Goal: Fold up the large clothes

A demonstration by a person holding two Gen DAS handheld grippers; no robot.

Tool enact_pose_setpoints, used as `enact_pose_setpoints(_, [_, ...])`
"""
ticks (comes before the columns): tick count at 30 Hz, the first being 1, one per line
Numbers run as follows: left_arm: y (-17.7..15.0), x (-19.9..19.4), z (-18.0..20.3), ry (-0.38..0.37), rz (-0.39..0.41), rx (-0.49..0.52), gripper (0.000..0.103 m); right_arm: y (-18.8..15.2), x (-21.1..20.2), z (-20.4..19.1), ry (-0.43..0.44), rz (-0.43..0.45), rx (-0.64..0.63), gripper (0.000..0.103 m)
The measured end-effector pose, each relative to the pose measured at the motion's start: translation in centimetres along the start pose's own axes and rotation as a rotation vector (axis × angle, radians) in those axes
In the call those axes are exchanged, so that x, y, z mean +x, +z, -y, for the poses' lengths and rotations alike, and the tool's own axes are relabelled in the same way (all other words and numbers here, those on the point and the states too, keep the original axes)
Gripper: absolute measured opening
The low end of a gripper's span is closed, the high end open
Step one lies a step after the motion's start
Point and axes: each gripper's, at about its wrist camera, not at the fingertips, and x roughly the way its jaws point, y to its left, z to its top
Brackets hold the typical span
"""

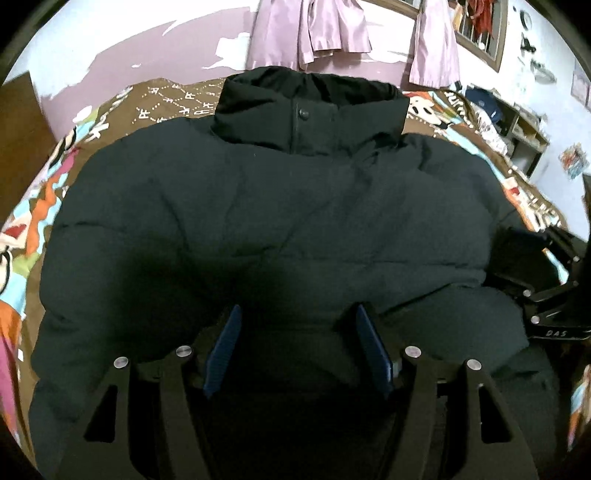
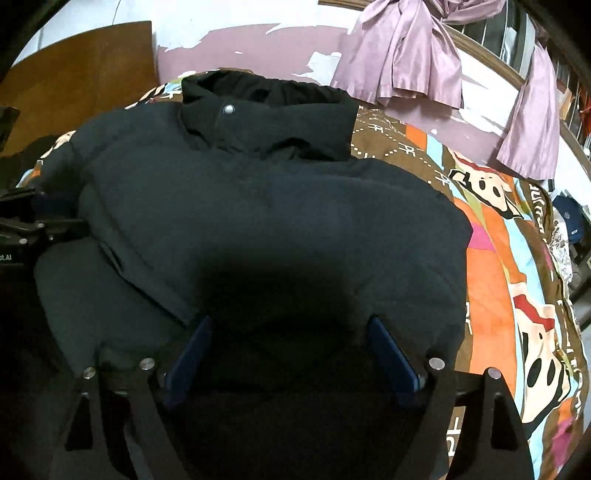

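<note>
Black padded puffer jacket [image 1: 258,206], front up, collar [image 1: 310,107] at the far end with one snap button [image 1: 303,113] showing, lies spread across a bed covered by a brown cartoon-print bedspread [image 1: 162,99]. Bedspread shows as a narrow strip along the jacket's left edge and beyond the collar in the left wrist view; the right wrist view shows a broad band of open bedspread [image 2: 517,280] to the right of the jacket [image 2: 280,221]. Left gripper [image 1: 298,314]: blue-padded fingers [image 1: 226,343] spread wide apart over the near part of the jacket, nothing between them. Right gripper [image 2: 290,325]: blue-padded fingers [image 2: 391,354] likewise wide apart, holding nothing, above the near right part of the jacket. Whether the fingertips touch the fabric cannot be told. The near hem is hidden behind both gripper bodies and in deep shadow; the left sleeve is cut off by the lens edge. Far wall: pale paint peeling over purple [image 1: 147,48], lilac satin curtains [image 1: 314,26], barred window [image 1: 476,33]. Right side: open shelf unit [image 1: 517,122], contents blurred. Brown wooden panel [image 2: 81,74] at far left.
</note>
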Motion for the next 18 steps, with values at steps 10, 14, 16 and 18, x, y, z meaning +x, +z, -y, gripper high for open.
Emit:
enact_pose_setpoints(10, [-1.1,1.0,0.7,0.059,0.025,0.076,0.059,-0.6,-0.3,-0.7,-0.049,0.036,-0.015,0.090])
enact_pose_setpoints(14, [-1.0,0.6,0.3,0.010,0.051,0.057,0.064,-0.5,-0.8,-0.1,-0.009,0.044,0.015,0.093])
enact_pose_setpoints(16, [-0.3,0.2,-0.6,-0.057,0.033,0.026,0.066,-0.4,-2.1,0.8,0.034,0.098,0.061,0.093])
enact_pose_setpoints(18, [1.3,-0.4,-1.8,-0.099,0.028,-0.015,0.066,0.2,-3.6,2.5,0.084,0.179,0.141,0.093])
